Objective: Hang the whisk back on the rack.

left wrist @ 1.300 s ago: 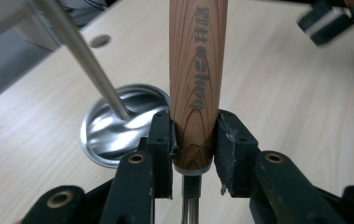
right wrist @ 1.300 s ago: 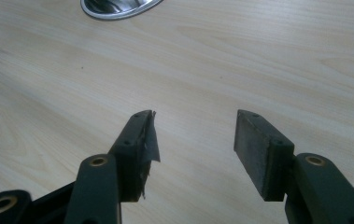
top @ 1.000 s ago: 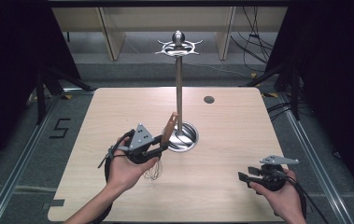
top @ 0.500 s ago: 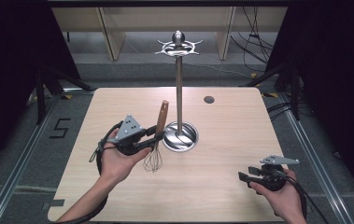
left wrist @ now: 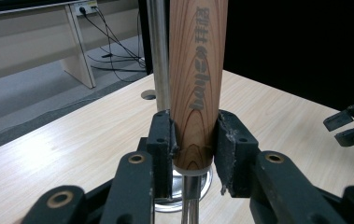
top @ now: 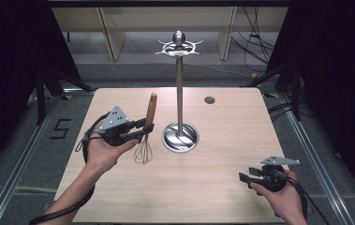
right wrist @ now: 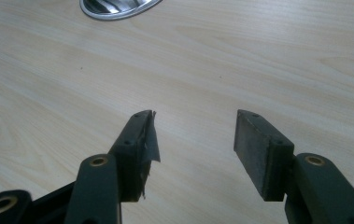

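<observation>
Slippage is the main risk: the left claw (top: 148, 126) clamps the whisk (top: 146, 136) by its wooden handle, wires hanging above the worktop (top: 222, 140) beside the utensil stand (top: 180, 93). A tilt could knock the pole. The right claw (top: 245, 178) rests wide, empty.

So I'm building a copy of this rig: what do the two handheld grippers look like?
Both, left gripper and right gripper, are black with two flat-padded jaws, brass-coloured pivot pins, a grey three-cornered plate on top and a trailing black cable. No sleeves are visible.
</observation>
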`<state>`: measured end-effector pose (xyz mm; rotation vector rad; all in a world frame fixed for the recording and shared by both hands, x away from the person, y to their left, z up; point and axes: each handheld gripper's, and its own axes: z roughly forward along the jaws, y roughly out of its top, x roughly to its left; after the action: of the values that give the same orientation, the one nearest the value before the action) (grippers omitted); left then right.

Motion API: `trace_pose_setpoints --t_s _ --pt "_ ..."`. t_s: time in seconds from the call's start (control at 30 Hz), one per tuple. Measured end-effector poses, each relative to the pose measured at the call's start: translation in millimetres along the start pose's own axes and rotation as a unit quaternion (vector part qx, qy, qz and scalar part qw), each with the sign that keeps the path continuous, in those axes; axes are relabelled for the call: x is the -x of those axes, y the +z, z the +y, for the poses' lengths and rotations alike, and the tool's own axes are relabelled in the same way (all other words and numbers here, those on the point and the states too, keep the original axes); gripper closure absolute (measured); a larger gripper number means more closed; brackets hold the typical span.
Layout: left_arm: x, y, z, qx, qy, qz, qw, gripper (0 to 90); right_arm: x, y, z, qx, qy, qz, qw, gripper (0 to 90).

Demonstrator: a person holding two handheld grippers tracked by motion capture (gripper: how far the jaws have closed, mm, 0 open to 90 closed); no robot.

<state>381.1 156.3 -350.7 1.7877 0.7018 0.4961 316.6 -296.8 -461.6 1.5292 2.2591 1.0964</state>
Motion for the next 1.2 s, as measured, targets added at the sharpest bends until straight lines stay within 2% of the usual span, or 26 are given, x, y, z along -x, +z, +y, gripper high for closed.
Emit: trace_pose_setpoints --t_s 0.1,0.33,0.6,0.7,0.83,0.87,1.2 --pt "-2.0 -0.4 0.4 0.004 0.002 -0.004 1.0 68.3 -0.1 -0.5 0.0 -0.002 0.0 -0.002 1.0 48.1" --pt "2.0 -3.6 6.9 0.011 -0.01 0.008 0.9999 68.3 -0.2 -0.2 0.1 -0.001 -0.002 -0.003 1.0 48.1" --pt "22.5 -0.6 22.5 0.039 -0.021 0.054 0.9975 68.3 -0.2 -0.3 0.1 -0.001 -0.002 -0.004 1.0 48.1" --pt "32.2 2.2 29.1 0.048 -0.028 0.061 0.9966 68.3 -0.4 -0.4 0.2 -0.001 -0.002 -0.004 1.0 48.1" --pt "40.9 6.0 36.7 0.05 -0.024 0.07 0.996 68.3 -0.5 -0.4 -0.1 0.0 -0.001 -0.002 1.0 48.1" --pt "44.1 7.5 39.6 0.05 -0.025 0.079 0.9953 68.2 -0.6 -0.9 0.0 -0.002 0.0 -0.004 1.0 48.1" --pt "54.5 11.9 49.7 0.047 -0.032 0.104 0.9929 68.3 -0.4 -0.8 -0.1 -0.001 -0.001 -0.003 1.0 48.1"
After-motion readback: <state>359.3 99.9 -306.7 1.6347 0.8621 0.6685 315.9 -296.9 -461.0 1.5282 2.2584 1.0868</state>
